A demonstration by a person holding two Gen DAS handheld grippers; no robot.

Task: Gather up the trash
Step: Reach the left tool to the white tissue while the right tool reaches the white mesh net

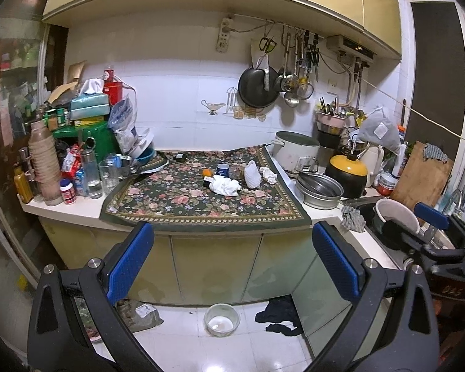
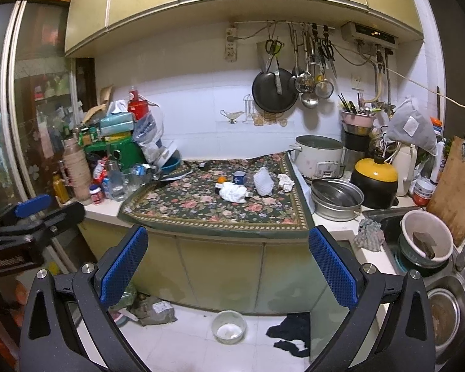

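Observation:
On the floral cloth (image 1: 176,204) lie a crumpled white tissue wad (image 1: 224,186), a white foam net sleeve (image 1: 252,174), a small crumpled tissue (image 1: 269,175), an orange (image 1: 206,172) and a blue mug (image 1: 222,170). The right wrist view shows the wad (image 2: 234,193), the sleeve (image 2: 263,181) and the small tissue (image 2: 285,182). My left gripper (image 1: 232,263) is open and empty, in front of the counter. My right gripper (image 2: 228,266) is open and empty, also short of the counter, and shows at the right edge of the left wrist view (image 1: 431,220).
Bottles, jars and boxes (image 1: 77,142) crowd the counter's left end. A rice cooker (image 1: 296,152), steel pots (image 1: 319,190) and a yellow-lidded pot (image 1: 347,173) stand on the right. The sink (image 2: 418,241) holds bowls. A plastic tub (image 1: 221,319) and dark cloth (image 1: 282,314) lie on the floor.

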